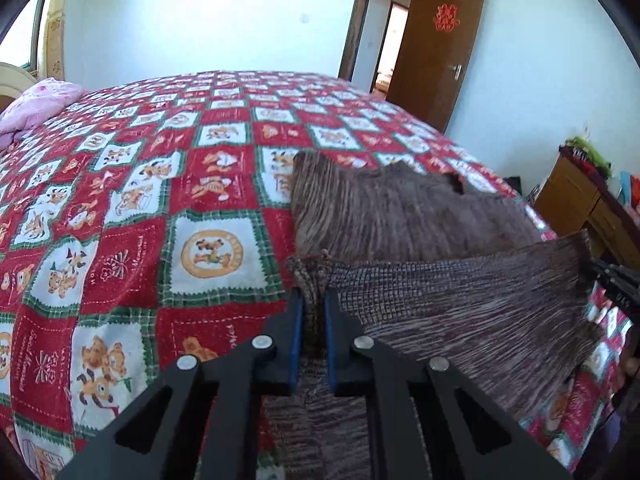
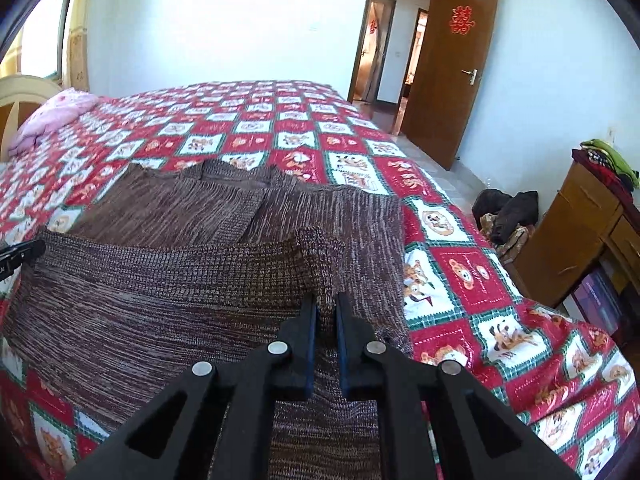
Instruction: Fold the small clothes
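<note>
Folding is midway, by my reading: the brown knit sweater lies on the bed, its near hem raised as a taut band between both tongs. Left tongs pinch one corner of it; right tongs pinch the other. Next calls for carrying both corners forward together, level, and laying the hem near the collar.

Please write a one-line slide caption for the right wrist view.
Right gripper pinches the brown knit hem, lifted over the patterned bed.
</note>
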Demonstrator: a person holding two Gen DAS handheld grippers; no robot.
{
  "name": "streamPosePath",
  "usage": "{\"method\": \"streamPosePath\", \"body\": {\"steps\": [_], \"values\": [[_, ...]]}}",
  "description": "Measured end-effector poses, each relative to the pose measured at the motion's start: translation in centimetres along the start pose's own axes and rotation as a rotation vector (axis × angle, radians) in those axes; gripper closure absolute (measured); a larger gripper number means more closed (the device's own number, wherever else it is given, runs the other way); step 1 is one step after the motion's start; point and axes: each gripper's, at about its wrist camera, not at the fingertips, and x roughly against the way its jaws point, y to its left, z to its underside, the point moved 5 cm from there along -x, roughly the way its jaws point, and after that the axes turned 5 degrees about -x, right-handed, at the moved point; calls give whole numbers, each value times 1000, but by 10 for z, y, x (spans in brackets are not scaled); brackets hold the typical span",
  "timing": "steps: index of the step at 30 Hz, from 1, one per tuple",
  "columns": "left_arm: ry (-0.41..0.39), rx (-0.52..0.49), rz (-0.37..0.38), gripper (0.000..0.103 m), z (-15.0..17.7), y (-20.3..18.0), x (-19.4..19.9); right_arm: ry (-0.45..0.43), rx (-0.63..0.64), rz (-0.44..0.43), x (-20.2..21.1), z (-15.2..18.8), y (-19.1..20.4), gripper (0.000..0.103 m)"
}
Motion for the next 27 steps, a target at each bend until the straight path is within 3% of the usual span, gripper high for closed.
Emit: {"method": "streamPosePath", "body": {"steps": [6,12,27], "values": [[-39,50,26,93,-30,4,5,-63,-37,-5,17,-19,-7,95],[-53,24,9,93,-61,-1,-9,-78,-32,13,11,-39,-10,95],[-70,23,4,93,-137,-13,-84,-63,-35,101,-63,-97,-31,95]]}}
